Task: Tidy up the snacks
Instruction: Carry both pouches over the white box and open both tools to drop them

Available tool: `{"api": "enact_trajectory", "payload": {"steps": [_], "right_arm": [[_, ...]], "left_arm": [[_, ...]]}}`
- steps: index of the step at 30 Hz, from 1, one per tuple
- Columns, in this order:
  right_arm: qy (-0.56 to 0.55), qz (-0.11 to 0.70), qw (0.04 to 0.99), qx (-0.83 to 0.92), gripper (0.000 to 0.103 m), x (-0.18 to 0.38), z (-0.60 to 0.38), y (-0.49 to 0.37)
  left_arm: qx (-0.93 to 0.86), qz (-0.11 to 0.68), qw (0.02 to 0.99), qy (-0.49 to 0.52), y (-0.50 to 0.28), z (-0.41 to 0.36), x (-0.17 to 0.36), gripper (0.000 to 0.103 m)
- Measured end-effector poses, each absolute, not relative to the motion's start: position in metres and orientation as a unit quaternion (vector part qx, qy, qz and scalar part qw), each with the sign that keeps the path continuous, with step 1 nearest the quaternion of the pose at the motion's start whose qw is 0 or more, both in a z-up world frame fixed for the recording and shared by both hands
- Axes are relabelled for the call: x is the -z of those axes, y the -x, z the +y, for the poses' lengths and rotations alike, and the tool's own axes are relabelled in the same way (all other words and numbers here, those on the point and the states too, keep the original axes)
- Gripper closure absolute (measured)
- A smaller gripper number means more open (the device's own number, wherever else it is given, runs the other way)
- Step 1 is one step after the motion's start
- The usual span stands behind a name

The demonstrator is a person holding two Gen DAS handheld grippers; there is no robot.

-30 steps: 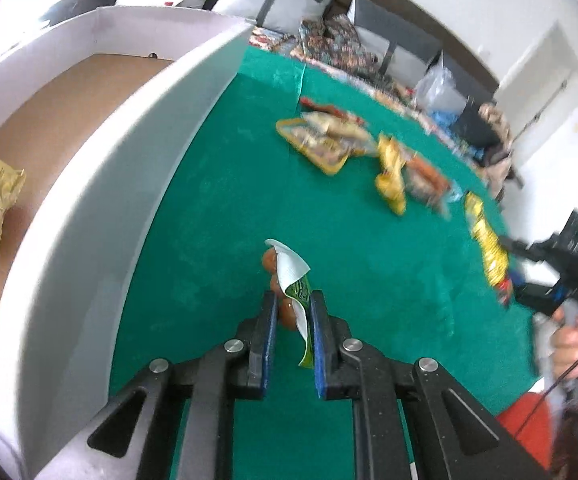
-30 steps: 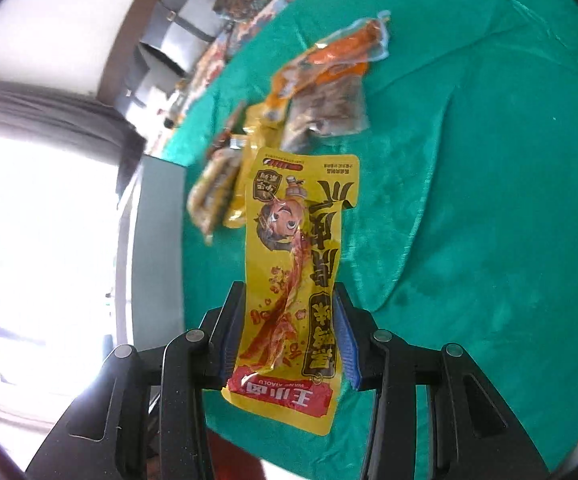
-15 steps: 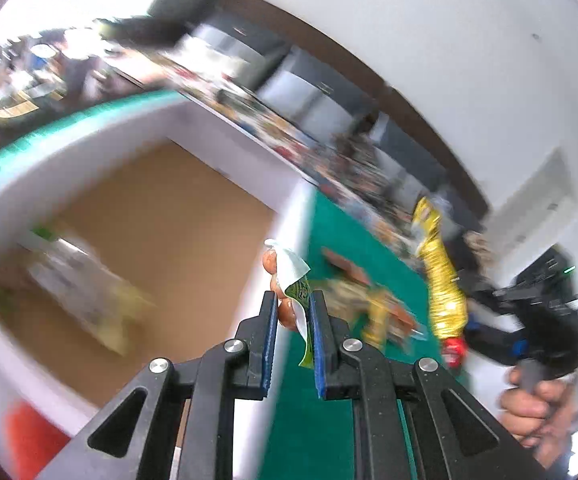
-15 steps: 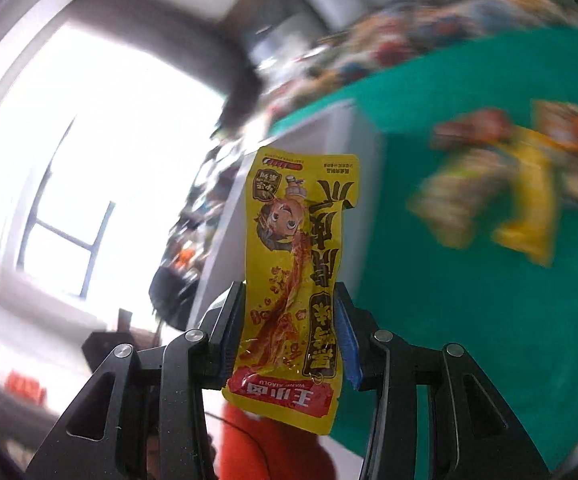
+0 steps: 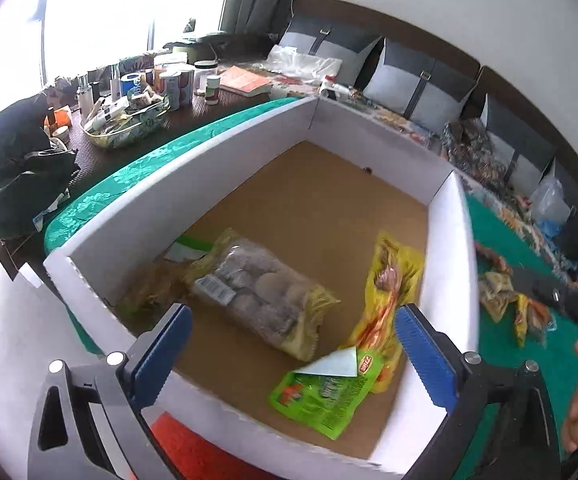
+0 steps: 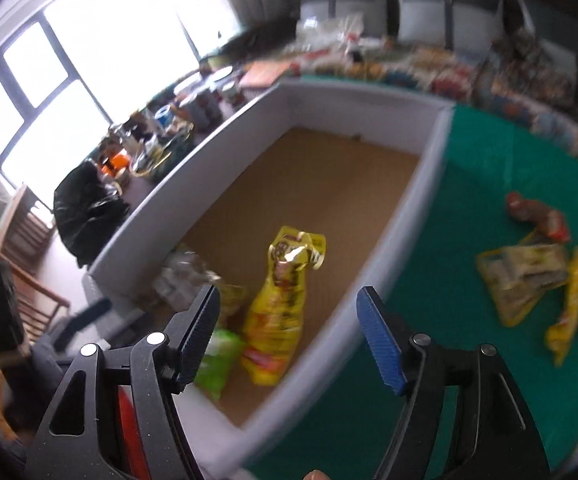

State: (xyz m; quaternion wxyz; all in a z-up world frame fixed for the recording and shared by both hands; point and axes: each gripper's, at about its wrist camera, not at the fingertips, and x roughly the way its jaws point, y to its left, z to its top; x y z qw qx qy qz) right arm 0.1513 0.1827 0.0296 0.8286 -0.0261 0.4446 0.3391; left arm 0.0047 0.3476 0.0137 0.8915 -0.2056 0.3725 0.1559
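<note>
Right wrist view: blurred green packet (image 6: 219,360) half behind left-hand claw finger (image 6: 197,340).

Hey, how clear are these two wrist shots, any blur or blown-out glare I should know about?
Left wrist view: mostly sharp, window blown out, yellow snack packet slightly smeared. Right wrist view: motion-blurred throughout, window overexposed, white box edges bowed by fisheye.

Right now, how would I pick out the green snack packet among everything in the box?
Find the white-walled box with the brown floor, standing on the green tablecloth. In the corner nearest the cameras, the green packet lies flat, overlapping the lower end of the long yellow packet. It is the only bright lime-green one, with a white corner folded up; the clear bag beside it shows pale round pieces.
</note>
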Motion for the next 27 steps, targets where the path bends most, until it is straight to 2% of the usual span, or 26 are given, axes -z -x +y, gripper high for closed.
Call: {"api": "enact_trajectory", "payload": {"steps": [6,11,15,19,23,27], "right_arm": [[0.038,0.365,0.9,-0.233,0.028,-0.008,0.063,-0.154],[0.072,0.389,0.913,-0.099,0.028,0.054,-0.057,-0.147],[0.046,0.42,0.906,0.005,0.028,0.092,-0.165,-0.134],[0.007,0.425,0.903,0.064,0.028,0.101,-0.233,-0.123],[-0.032,0.437,0.894,0.091,0.028,0.102,-0.262,-0.128],[-0.038,0.436,0.894,0.1,0.028,0.105,-0.269,-0.143]], "left_arm": [[-0.103,0.344,0.916,0.178,-0.021,0.284,-0.047,0.003],[-0.011,0.352,0.923,0.153,-0.04,0.2,-0.053,0.001],[0.041,0.396,0.909,0.123,-0.063,0.124,-0.022,0.001],[0.056,0.439,0.894,0.063,-0.091,0.057,0.03,0.001],[0.061,0.457,0.887,0.027,-0.122,0.02,0.066,0.001],[0.062,0.459,0.885,0.035,-0.147,0.013,0.085,0.001]]}}
